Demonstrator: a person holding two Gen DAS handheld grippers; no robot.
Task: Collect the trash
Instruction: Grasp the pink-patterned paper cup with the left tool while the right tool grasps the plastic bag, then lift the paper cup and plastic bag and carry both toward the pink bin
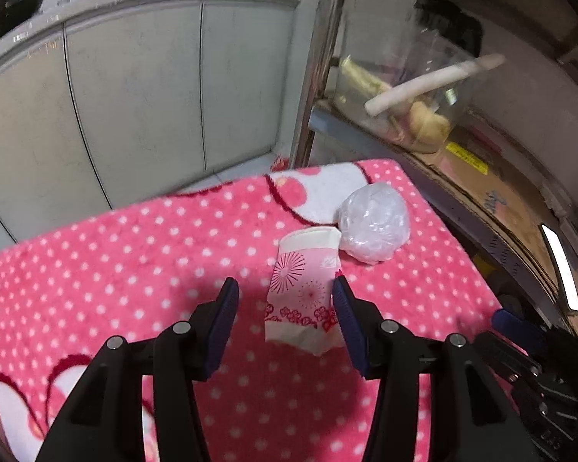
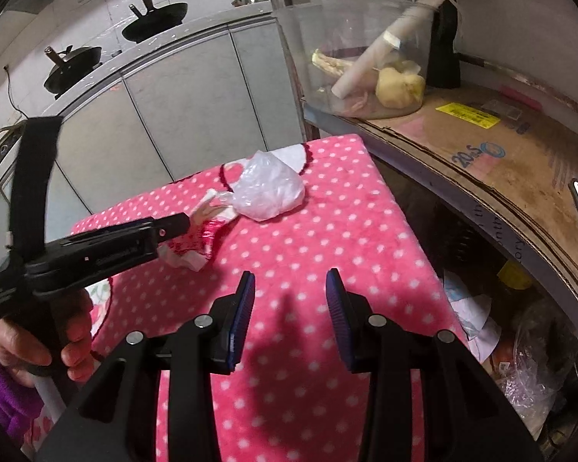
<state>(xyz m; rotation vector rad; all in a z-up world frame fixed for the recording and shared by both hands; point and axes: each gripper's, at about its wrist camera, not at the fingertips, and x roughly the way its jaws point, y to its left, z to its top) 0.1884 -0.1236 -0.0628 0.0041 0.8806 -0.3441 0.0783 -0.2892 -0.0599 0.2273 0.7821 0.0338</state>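
Observation:
A crushed pink-and-white paper cup [image 1: 302, 292] lies on its side on the pink dotted blanket [image 1: 135, 254]. A crumpled clear plastic bag [image 1: 373, 227] rests just beyond it, touching its rim. My left gripper [image 1: 285, 288] is open and straddles the cup, whose side is close to the right finger; the pads do not press on it. In the right wrist view the left gripper [image 2: 187, 225] reaches in from the left over the cup [image 2: 196, 248], held by a hand in a purple sleeve, and the bag [image 2: 267, 192] lies past it. My right gripper [image 2: 291, 277] is open above bare blanket.
The blanket's [image 2: 346, 211] right edge drops off beside a shelf topped with cardboard [image 2: 501, 161]. On it stands a clear tub [image 2: 366, 57] holding a rolling pin and dough. Bags and papers [image 2: 520, 365] fill the space under the shelf. Grey cabinets [image 1: 135, 96] stand behind.

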